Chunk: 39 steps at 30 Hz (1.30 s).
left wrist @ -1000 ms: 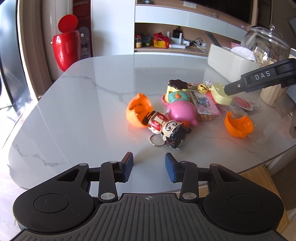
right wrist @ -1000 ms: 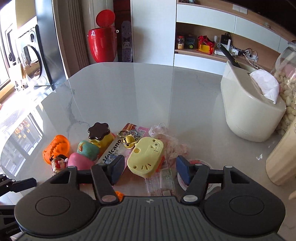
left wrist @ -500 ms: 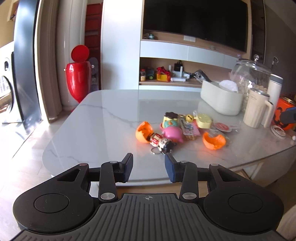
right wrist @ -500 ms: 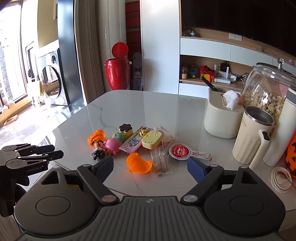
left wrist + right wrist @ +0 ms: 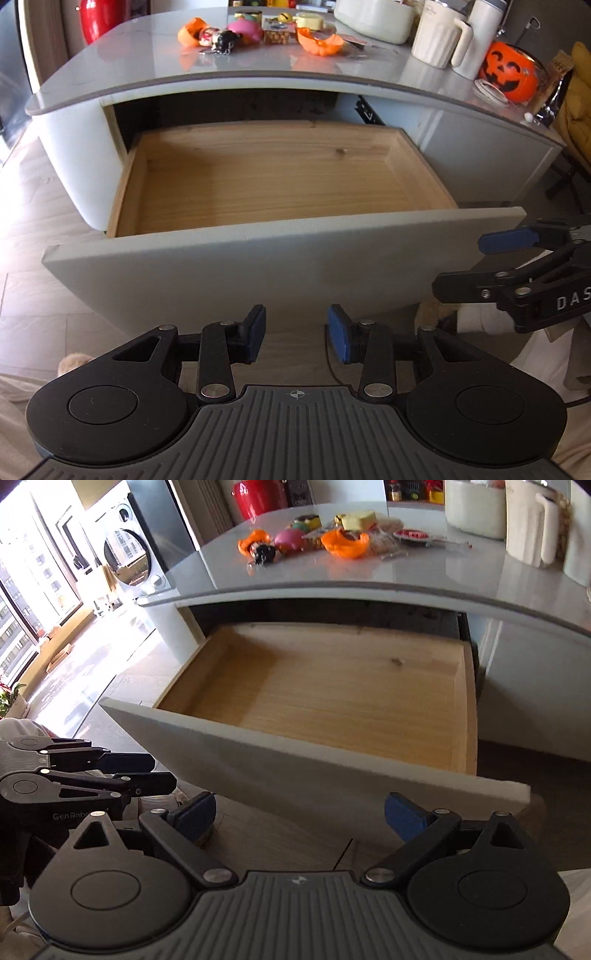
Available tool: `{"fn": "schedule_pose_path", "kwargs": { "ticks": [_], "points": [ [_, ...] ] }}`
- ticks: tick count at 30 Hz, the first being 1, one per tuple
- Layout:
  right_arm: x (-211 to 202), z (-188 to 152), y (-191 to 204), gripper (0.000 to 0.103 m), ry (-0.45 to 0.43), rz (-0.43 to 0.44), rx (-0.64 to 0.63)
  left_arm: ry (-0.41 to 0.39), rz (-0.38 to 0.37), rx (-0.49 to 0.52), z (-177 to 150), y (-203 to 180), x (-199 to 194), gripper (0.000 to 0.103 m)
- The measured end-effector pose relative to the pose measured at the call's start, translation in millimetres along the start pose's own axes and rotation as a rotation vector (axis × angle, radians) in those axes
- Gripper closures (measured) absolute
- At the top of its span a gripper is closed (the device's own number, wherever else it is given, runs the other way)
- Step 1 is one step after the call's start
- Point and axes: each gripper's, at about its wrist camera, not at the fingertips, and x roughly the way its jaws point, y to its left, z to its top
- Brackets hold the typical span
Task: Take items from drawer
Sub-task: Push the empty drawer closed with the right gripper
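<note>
Here we see "DAS" on the right gripper (image 5: 480, 266), jaws just spread, empty; the left gripper (image 5: 296, 334), marked "GenRobo", parted, faces the drawer (image 5: 236, 266).

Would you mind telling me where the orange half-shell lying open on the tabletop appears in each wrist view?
Left wrist view: orange half-shell at top centre, right of the pink toy.
Right wrist view: orange half-shell at top, right of centre, again right of the pink toy.
Shared landmark: the open wooden drawer below the tabletop.
</note>
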Motion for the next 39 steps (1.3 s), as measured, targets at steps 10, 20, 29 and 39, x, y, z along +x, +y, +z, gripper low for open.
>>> {"fn": "schedule_pose_path", "kwargs": {
  "ticks": [10,20,29,39],
  "points": [
    [45.3,7.1,-4.1,0.004,-0.011,-0.116,0.098,-0.135,0.042,-0.072,27.6,19.1,25.1,0.059],
    [93.7,51.0,-14.7,0.005,-0.209,-0.266,0.083,-0.243,0.051,-0.176,93.8,35.8,72.7,0.059],
    [121.8,106.5,-32.0,0.003,-0.288,-0.287,0.204,-0.282,0.091,-0.177,125.7,39.4,98.2,0.064],
    [125.9,102.8,-27.9,0.000,-0.305,-0.307,0.183,-0.292,0.089,-0.170,121.5,40.9,96.0,0.064]
  ]
}}
